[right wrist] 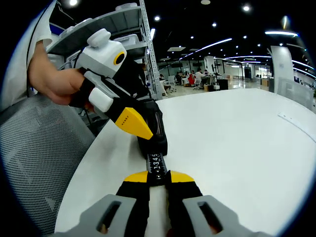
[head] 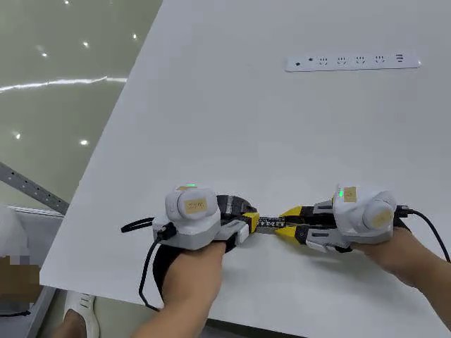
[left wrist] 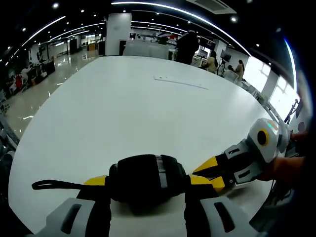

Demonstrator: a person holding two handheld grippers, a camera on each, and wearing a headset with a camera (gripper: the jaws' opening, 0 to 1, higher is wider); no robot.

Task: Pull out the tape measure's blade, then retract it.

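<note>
The left gripper [left wrist: 148,180] jaws pinch the tape measure [right wrist: 157,140]. The right gripper [right wrist: 159,177] jaws pinch its blade [right wrist: 156,163], which might slip and snap back.

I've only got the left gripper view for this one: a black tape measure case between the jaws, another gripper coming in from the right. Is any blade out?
Observer: Yes. In the right gripper view a short stretch of numbered blade runs from the tape measure case into the right gripper, whose jaws are shut on it.
Operator: How far apart are the grippers?
Observer: Close. In the head view only a short bit of blade shows between the left gripper and the right one's yellow tips.
Operator: What's behind the case?
Observer: A grey mesh chair, beside the table edge.
</note>
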